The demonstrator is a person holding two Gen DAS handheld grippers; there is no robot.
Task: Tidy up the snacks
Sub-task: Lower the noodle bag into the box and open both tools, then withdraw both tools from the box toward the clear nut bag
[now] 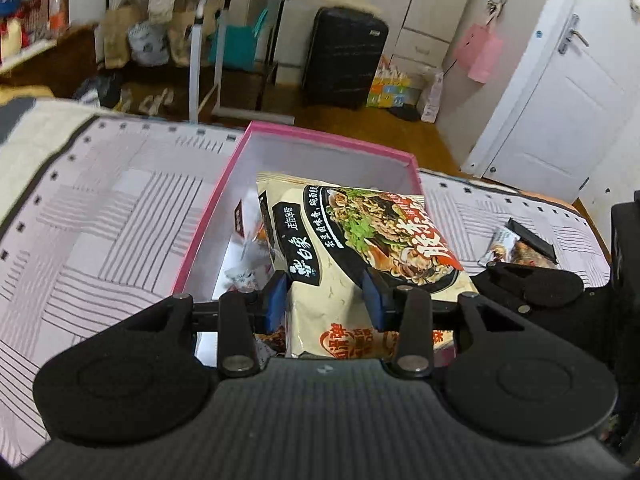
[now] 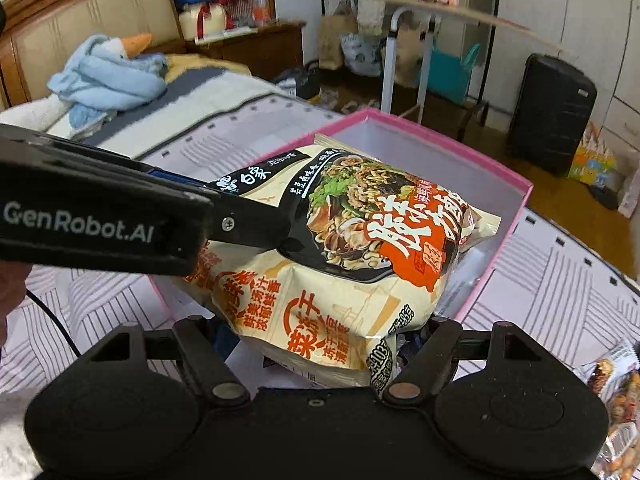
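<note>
Looking at a home bedroom: striped bedspread (image 1: 100, 216) lying right under the tool, wooden headboard (image 2: 80, 4) sitting far left, black suitcase (image 1: 344, 56) standing ahead against white wardrobe doors (image 1: 400, 0), white room door (image 1: 560, 92) showing far right.

Light: even, soft indoor brightness, no hard shadows.
Glare: white sheen on the noodle packet (image 2: 352, 248).
Blur: upper left of the left wrist view smeared.
Distortion: fisheye bending, dark corners.
</note>
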